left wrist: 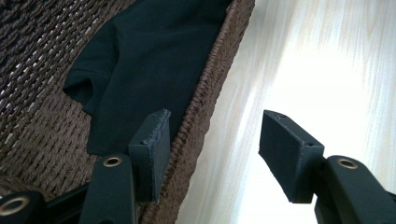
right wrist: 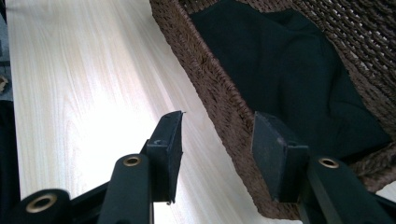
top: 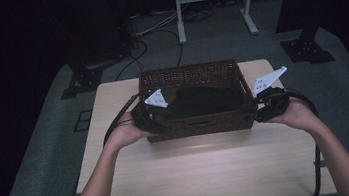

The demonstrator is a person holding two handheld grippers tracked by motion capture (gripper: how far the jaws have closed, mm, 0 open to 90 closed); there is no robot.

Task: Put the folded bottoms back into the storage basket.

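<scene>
At frame centre on the tabletop [top: 122, 185], a wicker basket [top: 196, 125] holding dark cloth [top: 203, 100] sits between both tools. Left tool [top: 146, 119] and right tool [top: 268, 105] straddle its end walls, jaws wide, nothing clamped. Next, apparently: close both together, then lift level.

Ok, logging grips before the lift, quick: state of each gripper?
Left gripper: open, jaws straddling the wicker basket wall.
Right gripper: open, straddling the opposite wall.
</scene>
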